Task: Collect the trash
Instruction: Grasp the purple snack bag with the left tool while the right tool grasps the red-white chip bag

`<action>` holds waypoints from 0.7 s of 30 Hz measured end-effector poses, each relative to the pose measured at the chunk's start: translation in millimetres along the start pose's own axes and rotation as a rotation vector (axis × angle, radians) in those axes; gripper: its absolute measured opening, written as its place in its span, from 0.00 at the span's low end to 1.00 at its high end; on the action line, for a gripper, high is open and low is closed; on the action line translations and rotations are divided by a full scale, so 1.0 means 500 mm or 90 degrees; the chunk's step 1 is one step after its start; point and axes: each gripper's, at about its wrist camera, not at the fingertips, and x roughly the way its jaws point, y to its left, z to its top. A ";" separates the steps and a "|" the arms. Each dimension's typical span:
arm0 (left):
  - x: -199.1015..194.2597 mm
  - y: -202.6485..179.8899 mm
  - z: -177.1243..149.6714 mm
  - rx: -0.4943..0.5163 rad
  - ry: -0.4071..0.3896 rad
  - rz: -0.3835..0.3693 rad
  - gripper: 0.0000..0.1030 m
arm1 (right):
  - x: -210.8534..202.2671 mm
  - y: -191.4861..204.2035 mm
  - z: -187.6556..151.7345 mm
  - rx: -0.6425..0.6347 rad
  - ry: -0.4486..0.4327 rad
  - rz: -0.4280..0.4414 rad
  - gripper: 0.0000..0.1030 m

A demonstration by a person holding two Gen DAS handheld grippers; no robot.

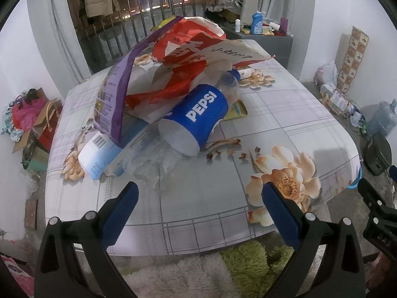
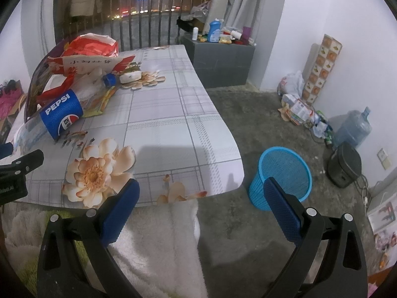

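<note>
Trash lies heaped on the table (image 1: 285,114) ahead of my left jaws (image 1: 199,193), toward the far left part of the flowered cloth. Largest in the heap is a red and white paper bag (image 1: 188,49), crumpled and propped over the rest, with a purple snack bag (image 1: 116,92) leaning against its left side. Beneath them, straight beyond my left jaws, a blue Pepsi cup (image 1: 198,114) lies on its side, its base turned toward me. A clear bottle with a blue cap (image 1: 230,79) pokes out behind the cup, and a yellow wrapper (image 1: 238,110) lies flat just right of it. Crumpled clear plastic (image 1: 153,164) sits nearest my left jaws, with a white and blue carton (image 1: 96,151) to its left.

My left jaws hang spread wide at the table's near edge, gripping nothing.

My right jaws (image 2: 201,196) are likewise wide apart and empty, off the table's near right corner. A blue mesh bin (image 2: 282,173) stands on the concrete floor just ahead of them, partly behind my right finger. From that view the heap is far to the left.
</note>
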 end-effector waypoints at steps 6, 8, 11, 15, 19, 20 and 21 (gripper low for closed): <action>-0.007 -0.013 0.002 0.016 -0.007 -0.033 0.95 | 0.008 -0.009 0.010 0.013 -0.011 -0.031 0.92; -0.012 -0.017 0.004 0.022 -0.014 -0.045 0.95 | 0.011 -0.012 0.019 0.017 -0.016 -0.040 0.92; -0.020 -0.018 0.013 0.026 -0.030 -0.085 0.95 | 0.008 -0.016 0.038 0.026 -0.039 -0.030 0.92; -0.034 0.000 0.035 0.003 -0.065 -0.181 0.95 | -0.005 -0.010 0.080 0.032 -0.097 0.014 0.92; -0.049 0.042 0.062 -0.063 -0.118 -0.274 0.95 | -0.015 0.001 0.128 0.051 -0.140 0.059 0.92; -0.052 0.052 0.069 -0.078 -0.128 -0.279 0.95 | -0.016 0.006 0.143 0.060 -0.146 0.078 0.92; -0.054 0.059 0.077 -0.086 -0.136 -0.277 0.95 | -0.017 0.009 0.153 0.067 -0.148 0.094 0.92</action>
